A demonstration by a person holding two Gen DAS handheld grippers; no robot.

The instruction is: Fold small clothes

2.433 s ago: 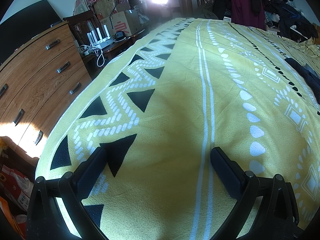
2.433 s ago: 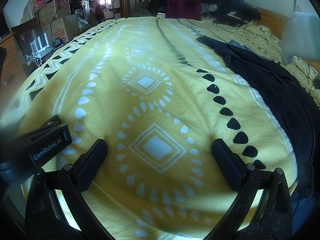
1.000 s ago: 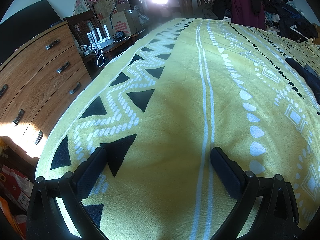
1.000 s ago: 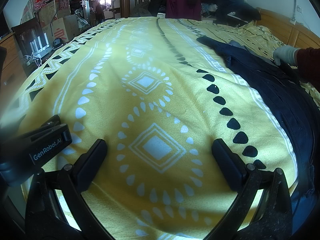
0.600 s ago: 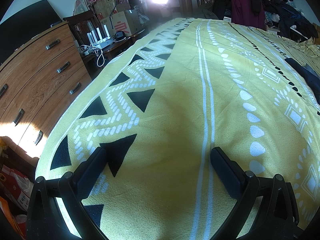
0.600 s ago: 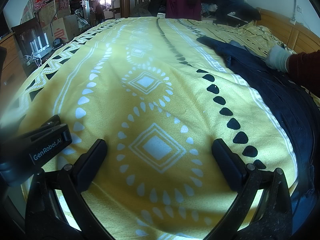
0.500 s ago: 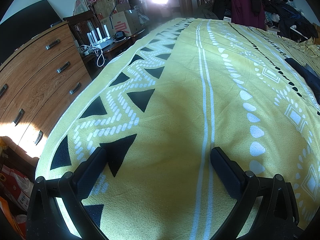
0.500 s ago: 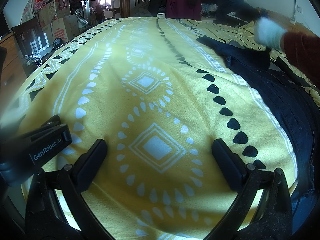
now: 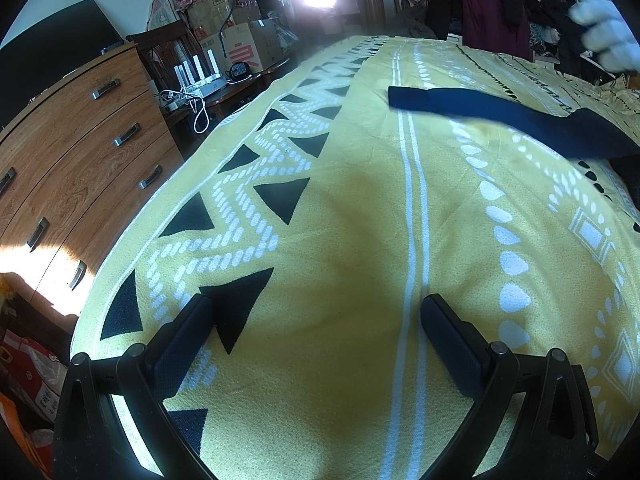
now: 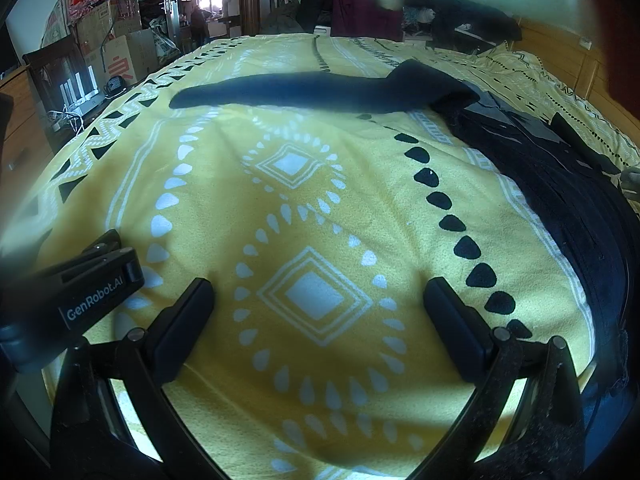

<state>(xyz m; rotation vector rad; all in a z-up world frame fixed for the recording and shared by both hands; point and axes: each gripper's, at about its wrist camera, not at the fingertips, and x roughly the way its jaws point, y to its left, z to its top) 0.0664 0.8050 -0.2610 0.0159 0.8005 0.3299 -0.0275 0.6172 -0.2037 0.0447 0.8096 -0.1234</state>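
**Left wrist and right wrist views: both hand-held grippers wide apart, nothing in them**

Left wrist view first: the left hand-held gripper (image 9: 316, 324) sits low over the yellow patterned blanket (image 9: 344, 216) on the bed, fingers spread wide, gripping nothing. Can't really tell if the fingertips touch the blanket or just hang above it. Farther up the blanket from that gripper, a long dark navy garment (image 9: 500, 114) stretches across, its narrow end reaching past the white stripes and the wider end off to the right. It looks a bit blurred. A white-gloved hand (image 9: 604, 36) shows, blurry, at the top right, above the garment.

Right wrist view: the right hand-held gripper (image 10: 318, 308) is spread just as wide, also holding nothing, low over the diamond pattern of the blanket (image 10: 224, 216). Same navy garment (image 10: 320, 92) lies across the blanket well ahead of it, and its wide end meets a pile of dark clothes (image 10: 560, 184) running down the blanket's right side. Part of the left hand-held gripper's body pokes in at the lower left.

Left of the bed there's a wooden dresser (image 9: 80, 152), with cardboard boxes (image 9: 244, 46) farther back.
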